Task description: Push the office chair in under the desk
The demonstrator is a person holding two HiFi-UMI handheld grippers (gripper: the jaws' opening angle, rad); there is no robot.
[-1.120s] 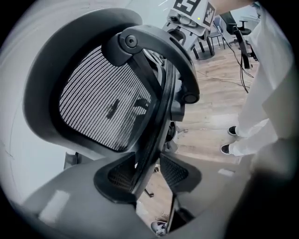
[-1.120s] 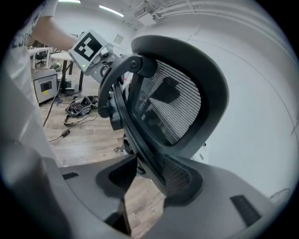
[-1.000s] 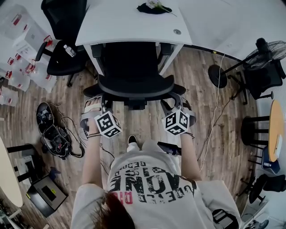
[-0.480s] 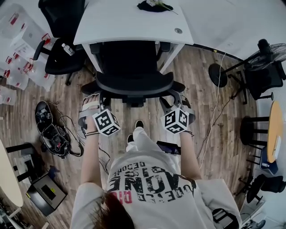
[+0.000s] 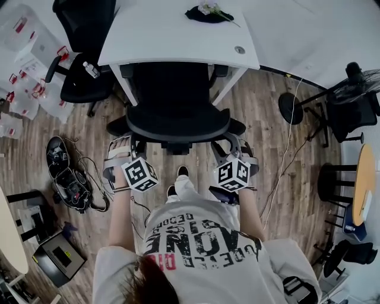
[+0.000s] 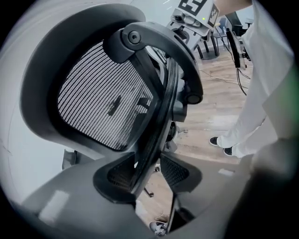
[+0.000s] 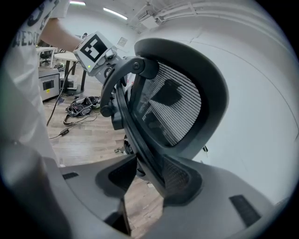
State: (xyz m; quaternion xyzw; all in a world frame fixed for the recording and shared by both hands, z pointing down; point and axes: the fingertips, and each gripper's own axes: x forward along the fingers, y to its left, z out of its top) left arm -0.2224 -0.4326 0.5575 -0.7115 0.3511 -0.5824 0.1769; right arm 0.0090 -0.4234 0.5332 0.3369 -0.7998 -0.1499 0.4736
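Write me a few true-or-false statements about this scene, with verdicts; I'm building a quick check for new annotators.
1. The left gripper and the right gripper each clamp the backrest frame of the office chair. True.
2. The chair's seat reaches partly beneath the desk. True.
3. The desk top is completely bare. False: a dark item with flowers lies at its far edge.
4. The fan stands to the person's left. False: it stands on the wooden floor to the person's right.
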